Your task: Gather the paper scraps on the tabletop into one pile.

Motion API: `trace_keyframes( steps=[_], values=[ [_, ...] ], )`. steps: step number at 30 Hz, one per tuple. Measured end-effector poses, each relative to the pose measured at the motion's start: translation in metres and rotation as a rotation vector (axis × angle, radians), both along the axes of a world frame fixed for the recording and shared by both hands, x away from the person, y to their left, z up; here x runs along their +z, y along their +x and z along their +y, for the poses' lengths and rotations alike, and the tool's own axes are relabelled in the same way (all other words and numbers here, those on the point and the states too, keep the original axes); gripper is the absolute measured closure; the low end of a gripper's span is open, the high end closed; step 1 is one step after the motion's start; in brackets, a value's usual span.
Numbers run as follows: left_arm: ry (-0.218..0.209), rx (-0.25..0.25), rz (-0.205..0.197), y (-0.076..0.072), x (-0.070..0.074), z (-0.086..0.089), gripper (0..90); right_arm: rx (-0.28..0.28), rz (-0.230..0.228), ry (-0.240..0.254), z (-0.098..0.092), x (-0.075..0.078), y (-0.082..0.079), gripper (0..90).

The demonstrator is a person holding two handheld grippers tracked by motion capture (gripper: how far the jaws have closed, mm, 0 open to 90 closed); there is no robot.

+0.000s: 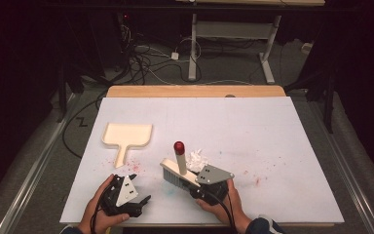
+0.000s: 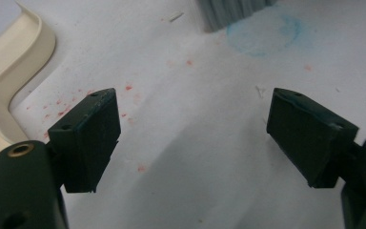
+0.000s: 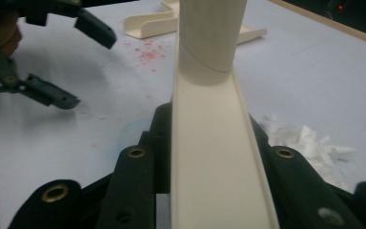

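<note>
- A cream plastic hand brush [image 1: 180, 170], with a flat back, grey bristles and an upright round handle capped in dark red, sits clamped in the right gripper [image 1: 195, 181]; its black jaws are closed tight on both long sides of the brush's back, as the right gripper view [image 3: 209, 157] shows.
- The brush stands near the front middle of the white paper-covered counter [image 1: 272, 126], bristles down on the sheet.
- Just beyond the brush lies a small heap of crumpled white paper scraps [image 1: 197, 158], ragged-edged and soft-looking, touching or nearly touching the brush's far side.
- A cream plastic dustpan [image 1: 125, 136], shallow with a raised rim and a short flat handle, rests to the left, well apart from the brush, its handle pointing towards the person.
- The left gripper [image 1: 139, 204] hovers low by the front edge, its jaws spread wide and holding nothing; bare sheet lies between them in the left gripper view [image 2: 193, 138].
- Red specks dot the sheet near the dustpan's handle, and a faint blue ring stains it beside the bristles.
- The right half and far end of the counter lie open; a strip of bare wood [image 1: 195, 91] edges the back.
- Beyond, a dim room holds grey carpet, tangled cables and a white desk frame [image 1: 233, 44].
</note>
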State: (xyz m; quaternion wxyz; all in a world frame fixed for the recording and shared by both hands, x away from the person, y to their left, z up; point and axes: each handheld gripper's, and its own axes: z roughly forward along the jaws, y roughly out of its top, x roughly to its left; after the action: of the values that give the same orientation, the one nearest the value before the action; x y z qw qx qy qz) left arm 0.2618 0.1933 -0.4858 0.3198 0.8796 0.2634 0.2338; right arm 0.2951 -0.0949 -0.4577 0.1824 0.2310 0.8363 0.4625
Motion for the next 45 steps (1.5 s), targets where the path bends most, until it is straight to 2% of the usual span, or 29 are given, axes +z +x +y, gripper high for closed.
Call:
trace_keyframes(
  steps=[5, 7, 8, 12, 15, 20, 21, 22, 25, 28, 32, 37, 39, 41, 42, 45],
  values=[
    [0.004, -0.012, 0.002, -0.001, 0.000, -0.003, 17.5, -0.071, 0.028, 0.017, -0.011, 0.002, 0.012, 68.1],
    [0.004, -0.014, 0.000, -0.001, 0.000, -0.004, 17.5, -0.076, 0.004, 0.008, -0.012, 0.005, 0.011, 68.2],
    [0.003, -0.014, 0.000, -0.001, 0.000, -0.004, 17.6, -0.058, 0.008, 0.024, -0.014, 0.009, 0.010, 68.2],
    [0.003, -0.013, 0.001, -0.001, 0.000, -0.003, 17.5, -0.031, -0.007, 0.031, -0.018, 0.018, 0.005, 68.2],
    [0.002, -0.013, 0.000, -0.001, 0.000, -0.002, 17.5, 0.002, -0.002, 0.058, -0.029, 0.031, 0.000, 68.1],
    [-0.001, -0.008, -0.002, -0.001, 0.000, -0.002, 17.5, 0.049, -0.001, 0.055, -0.059, 0.055, -0.010, 68.1],
    [0.000, -0.008, -0.003, -0.001, 0.000, -0.002, 17.5, 0.043, -0.006, 0.055, -0.075, 0.062, -0.014, 68.1],
    [0.001, -0.008, -0.004, -0.001, 0.001, -0.002, 17.5, 0.043, -0.006, 0.055, -0.075, 0.062, -0.014, 68.1],
    [0.003, -0.003, -0.010, -0.001, 0.001, -0.002, 17.5, 0.051, -0.005, 0.015, -0.102, 0.067, -0.020, 68.1],
    [0.012, 0.000, -0.019, -0.002, 0.001, -0.003, 17.5, 0.031, -0.002, -0.032, -0.127, 0.067, -0.026, 68.1],
    [0.021, 0.003, -0.023, -0.001, 0.001, -0.005, 17.5, 0.007, 0.036, -0.041, -0.156, 0.062, -0.031, 68.1],
    [0.026, 0.001, -0.024, -0.001, 0.001, -0.006, 17.5, -0.007, 0.086, -0.046, -0.182, 0.059, -0.036, 68.1],
    [0.029, 0.001, -0.024, -0.001, 0.001, -0.006, 17.5, 0.010, 0.121, -0.051, -0.190, 0.058, -0.035, 68.1],
    [0.030, -0.002, -0.022, -0.001, 0.001, -0.007, 17.5, 0.003, 0.155, -0.054, -0.195, 0.056, -0.032, 68.1],
    [0.034, -0.003, -0.023, -0.001, 0.001, -0.007, 17.5, 0.005, 0.181, -0.060, -0.196, 0.055, -0.029, 68.1],
    [0.037, 0.001, -0.022, 0.000, 0.001, -0.008, 17.5, -0.017, 0.216, -0.096, -0.199, 0.051, -0.018, 68.1]
  ],
)
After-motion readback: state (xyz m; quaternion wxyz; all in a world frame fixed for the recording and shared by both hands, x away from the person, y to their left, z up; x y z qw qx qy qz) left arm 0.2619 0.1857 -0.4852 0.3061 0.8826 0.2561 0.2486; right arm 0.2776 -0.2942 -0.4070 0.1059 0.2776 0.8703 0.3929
